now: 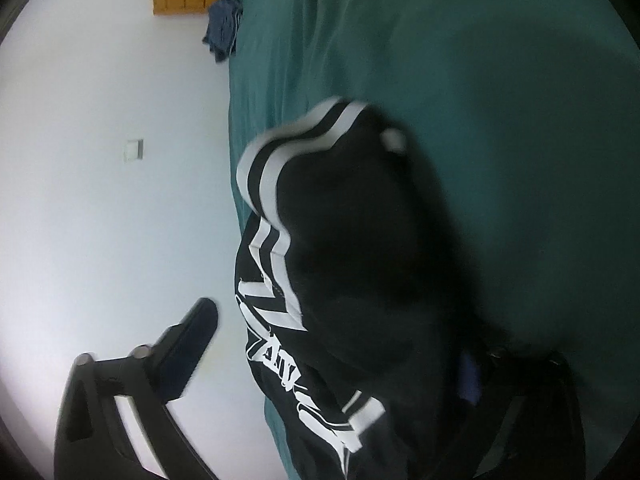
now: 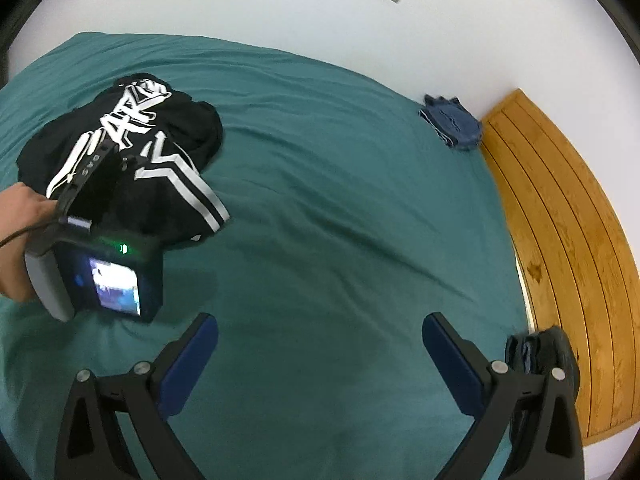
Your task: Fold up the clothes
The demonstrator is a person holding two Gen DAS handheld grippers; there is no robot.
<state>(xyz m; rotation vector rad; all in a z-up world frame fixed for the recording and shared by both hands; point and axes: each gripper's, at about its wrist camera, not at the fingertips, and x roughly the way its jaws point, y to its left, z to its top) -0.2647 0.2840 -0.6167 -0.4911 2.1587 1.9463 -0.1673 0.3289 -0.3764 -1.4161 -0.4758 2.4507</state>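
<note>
A black garment with white stripes and white lettering (image 2: 132, 152) lies crumpled on the green bed sheet (image 2: 340, 208) at the left. In the left wrist view the garment (image 1: 352, 280) drapes between my left gripper's fingers (image 1: 188, 344), which stand apart; the right finger is mostly hidden under the cloth. My left gripper (image 1: 332, 368) is tilted on its side. In the right wrist view the left gripper's body (image 2: 100, 264) sits over the garment's near edge. My right gripper (image 2: 320, 364) is open and empty above bare sheet.
A folded blue garment (image 2: 452, 124) lies at the sheet's far right by the wall. A dark bundle of cloth (image 2: 540, 356) sits near the right finger. A wooden headboard (image 2: 568, 248) borders the bed on the right. A white wall (image 2: 280, 4) runs behind.
</note>
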